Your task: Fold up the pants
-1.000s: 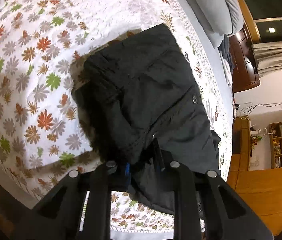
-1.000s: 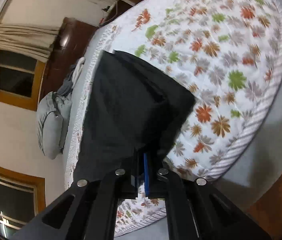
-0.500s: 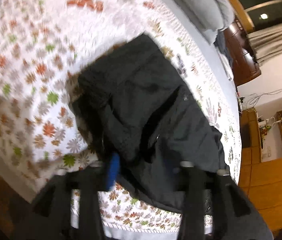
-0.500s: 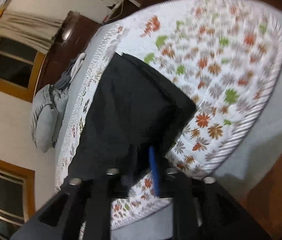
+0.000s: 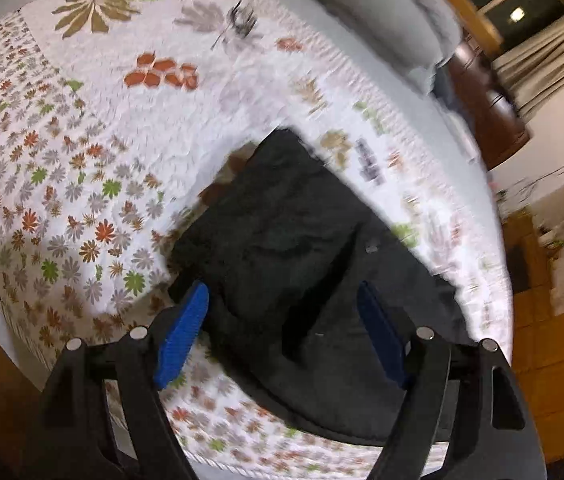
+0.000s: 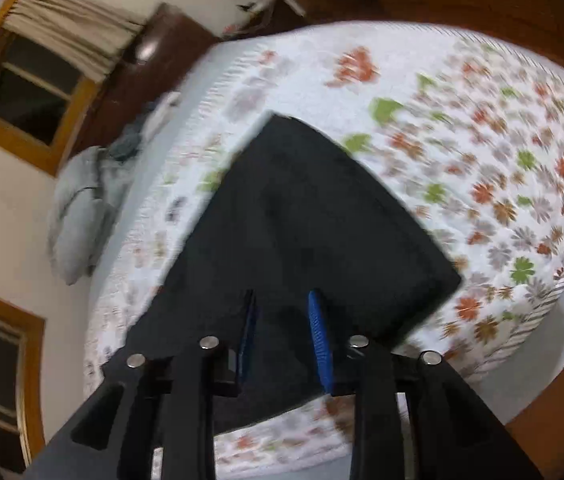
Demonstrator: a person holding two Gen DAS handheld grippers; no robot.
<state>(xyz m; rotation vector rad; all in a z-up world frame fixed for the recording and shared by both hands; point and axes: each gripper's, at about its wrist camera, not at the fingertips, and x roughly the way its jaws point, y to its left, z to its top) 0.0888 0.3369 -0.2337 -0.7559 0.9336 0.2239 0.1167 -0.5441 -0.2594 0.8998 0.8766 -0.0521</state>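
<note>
Black pants (image 5: 294, 248) lie folded in a compact stack on the floral bedspread (image 5: 81, 184) near the bed's front edge; they also show in the right wrist view (image 6: 314, 220). My left gripper (image 5: 282, 300) is open, with its blue pads spread wide above the near end of the pants and nothing between them. My right gripper (image 6: 282, 308) is open with a narrower gap, held just above the near edge of the pants. Both frames are blurred by motion.
A grey pillow (image 6: 77, 208) and bundled clothes lie at the head of the bed. Dark wood furniture (image 5: 490, 108), curtains and windows stand beyond. The bed's piped edge (image 6: 554, 292) drops to a wooden floor (image 6: 542, 412). A small dark object (image 5: 241, 20) lies far on the quilt.
Both grippers were shut on the pants' near edge a second ago. They have let go, opened, and pulled back and up from the pants, which now lie on the bed.
</note>
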